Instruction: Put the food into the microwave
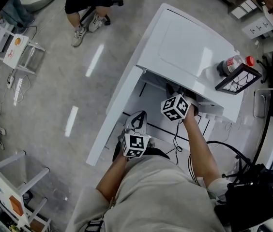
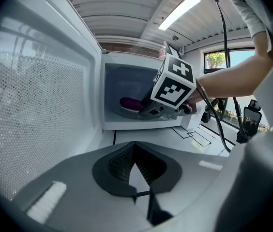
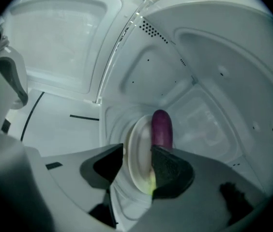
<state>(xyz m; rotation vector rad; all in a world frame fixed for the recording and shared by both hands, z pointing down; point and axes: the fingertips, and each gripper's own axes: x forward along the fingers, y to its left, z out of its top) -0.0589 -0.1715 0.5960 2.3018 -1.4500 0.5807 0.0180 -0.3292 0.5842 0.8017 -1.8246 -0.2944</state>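
Observation:
The white microwave (image 1: 189, 47) stands on a white table with its door (image 1: 114, 115) swung open to the left. Inside, a purple eggplant (image 3: 161, 127) lies on a white plate (image 3: 137, 149) on the turntable. My right gripper (image 3: 136, 167) reaches into the cavity and is open, its pads either side of the plate's near rim without pressing on it. The left gripper view also shows the eggplant (image 2: 130, 103) behind the right gripper's marker cube (image 2: 175, 86). My left gripper (image 2: 135, 151) hangs outside, beside the door's mesh window (image 2: 35, 105), shut on nothing.
A plastic bottle (image 1: 231, 64) and a black wire frame (image 1: 238, 79) rest on the microwave's top at the right. Black cables (image 1: 223, 149) trail over the table's right side. A seated person (image 1: 85, 13) and white racks (image 1: 15, 47) are farther off on the floor.

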